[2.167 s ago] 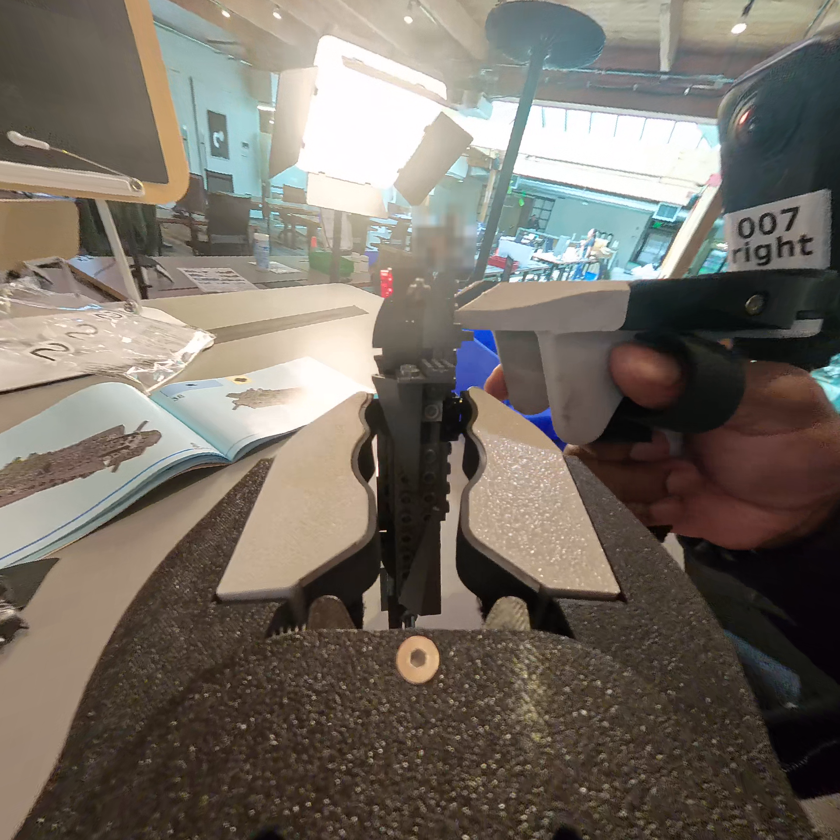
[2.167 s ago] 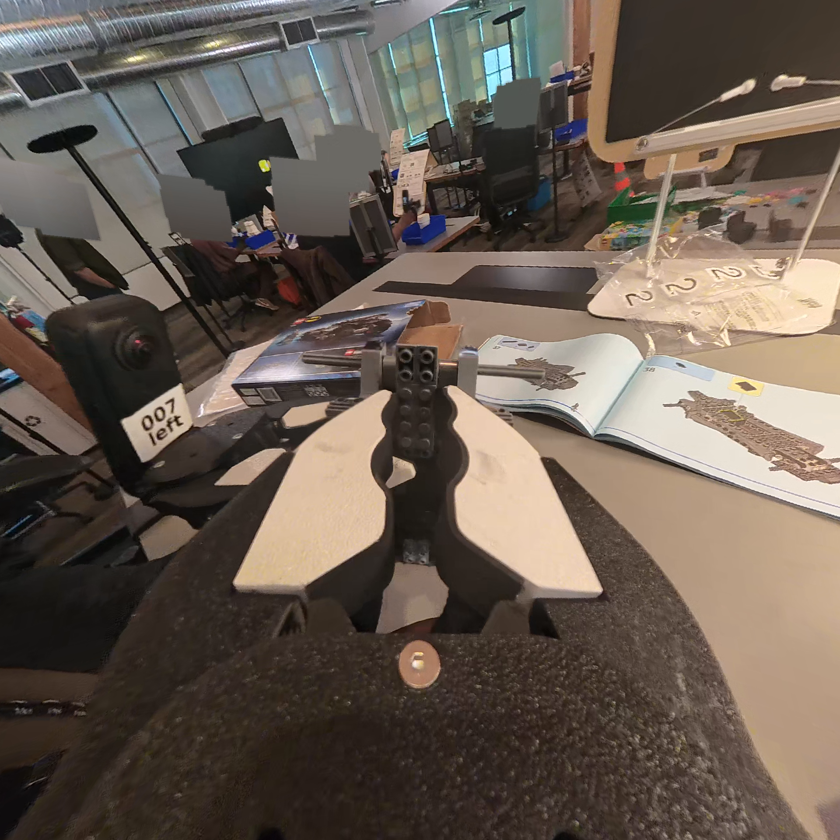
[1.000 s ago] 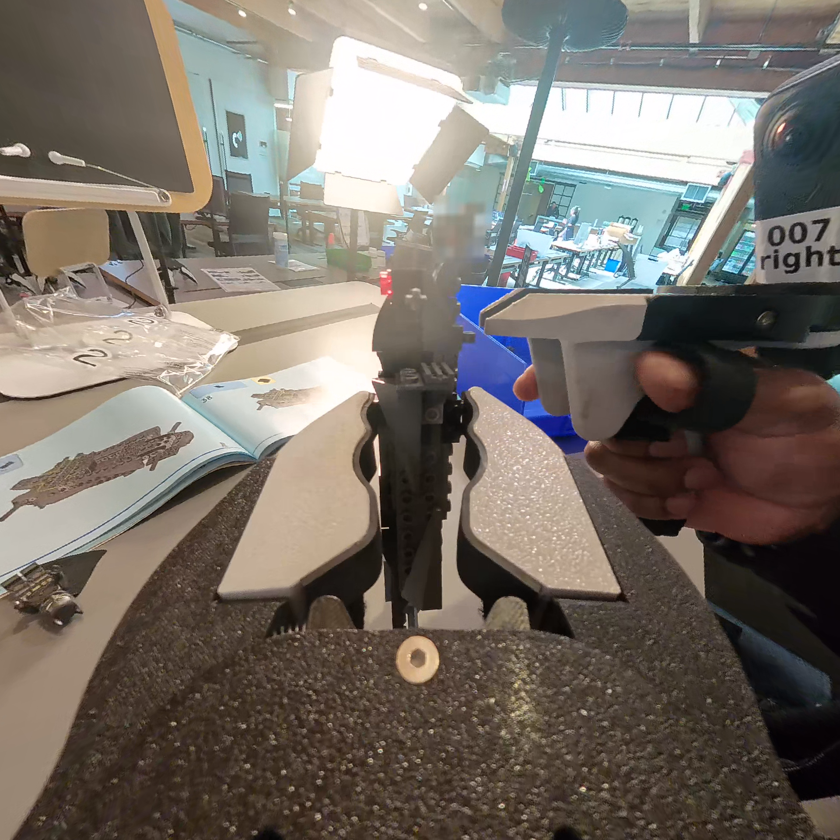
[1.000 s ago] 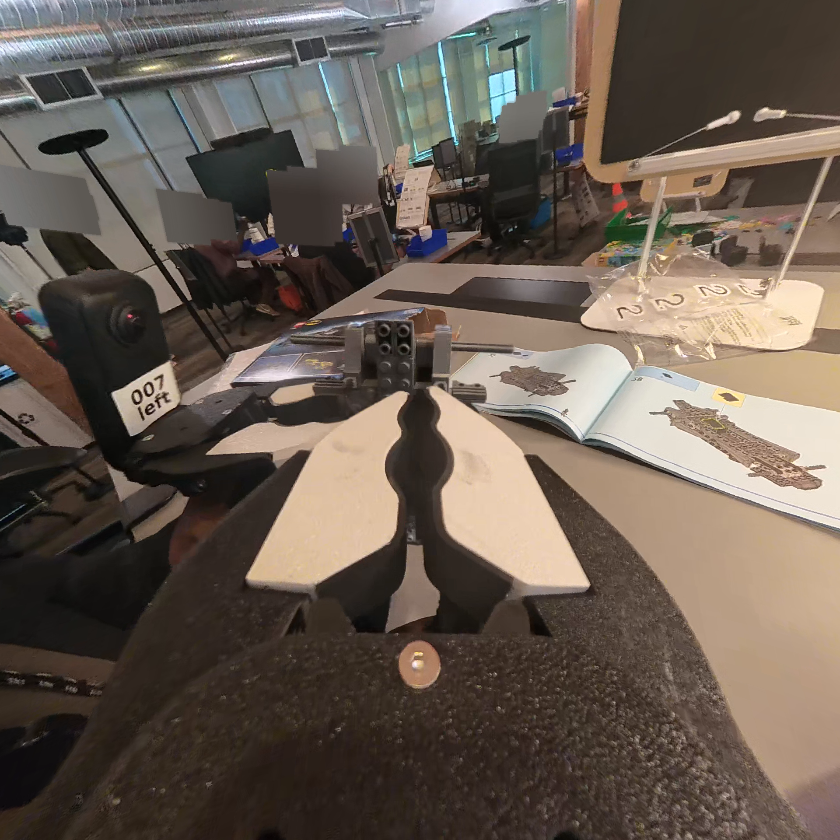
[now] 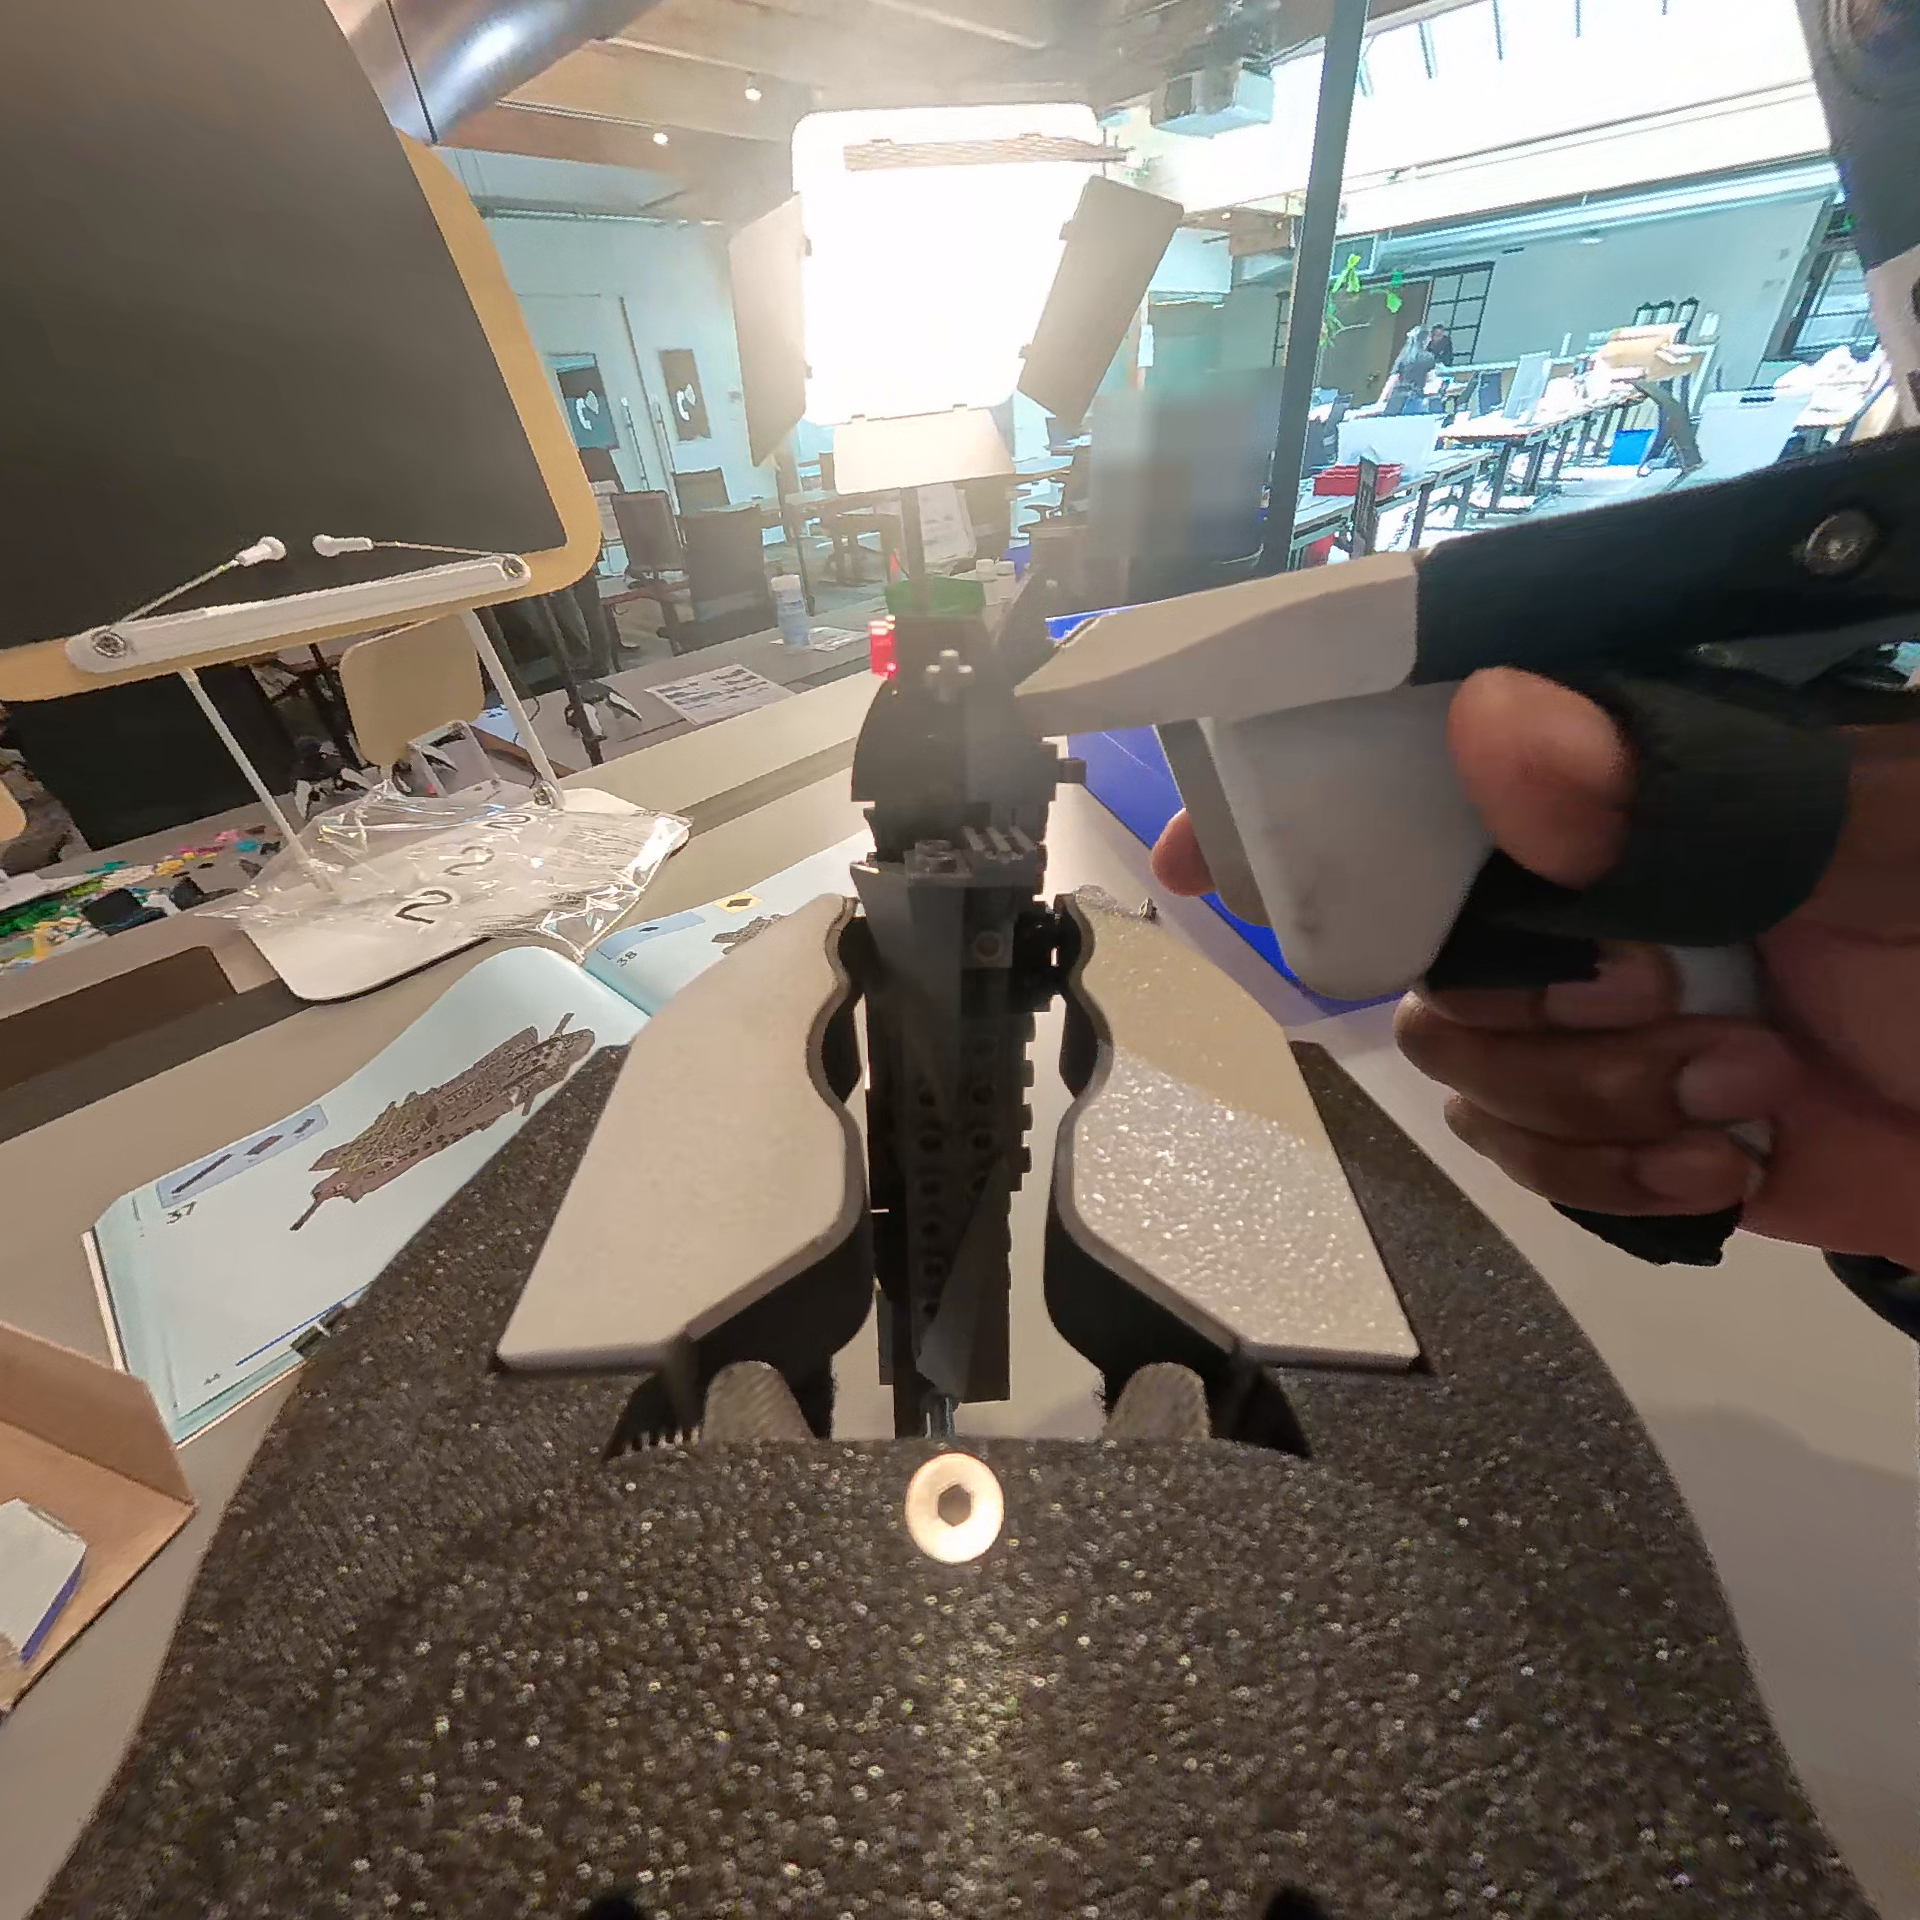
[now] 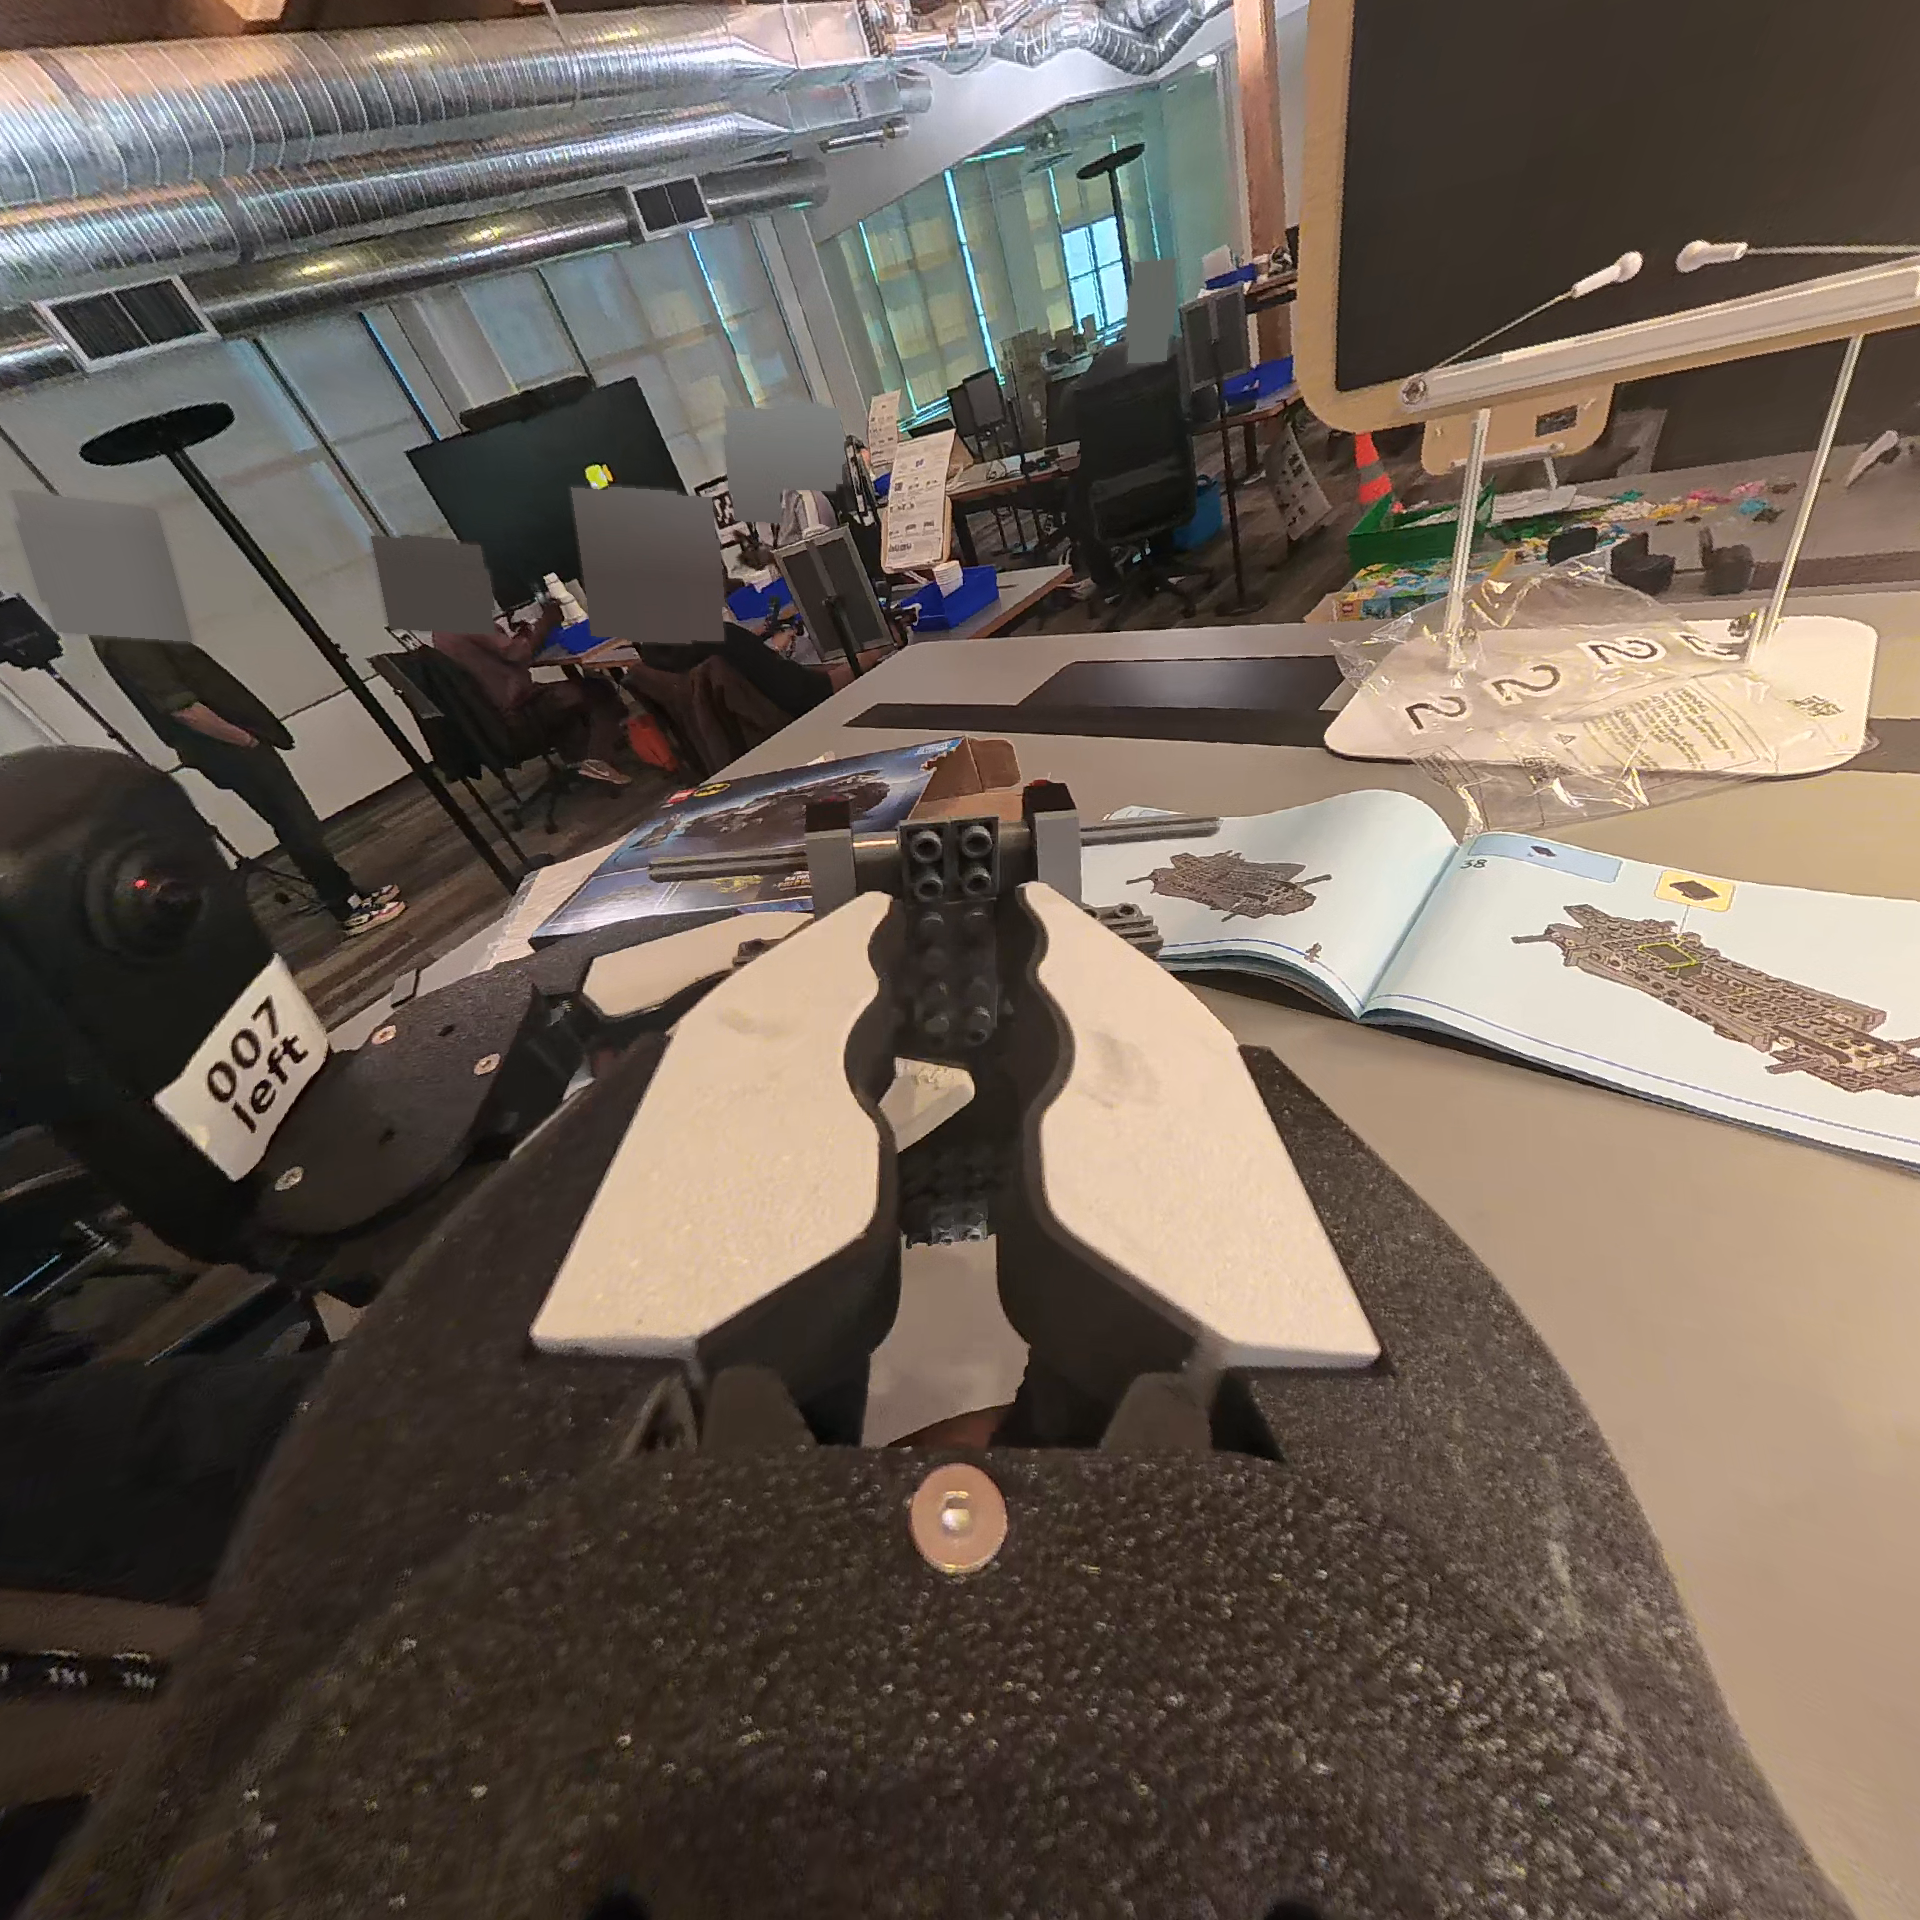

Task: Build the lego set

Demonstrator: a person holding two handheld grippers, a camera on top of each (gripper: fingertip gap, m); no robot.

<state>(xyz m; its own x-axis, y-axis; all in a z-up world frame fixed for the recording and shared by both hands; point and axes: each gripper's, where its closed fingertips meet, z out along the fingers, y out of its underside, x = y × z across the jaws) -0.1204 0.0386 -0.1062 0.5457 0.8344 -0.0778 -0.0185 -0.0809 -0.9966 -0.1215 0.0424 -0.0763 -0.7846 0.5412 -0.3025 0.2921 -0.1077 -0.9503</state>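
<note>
A brick model point(image 5: 951, 1049) is clamped between the fingers of the left claw point(image 5: 951, 914), with the right claw point(image 5: 1049, 681) set against its far end from the right. On the surface point(image 6: 1558, 1226), an open booklet point(image 6: 1455, 925) is laid left of the left claw, and a board stand point(image 5: 208, 416) with a plastic bag point(image 5: 447, 862) at its foot is placed behind the booklet. In the right wrist view, a box point(image 6: 748, 831) is seen behind the model.

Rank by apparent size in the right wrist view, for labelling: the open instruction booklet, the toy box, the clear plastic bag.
1. Instruction booklet, largest, though nearest the camera.
2. Clear plastic bag and toy box: look alike, unranked.
</note>
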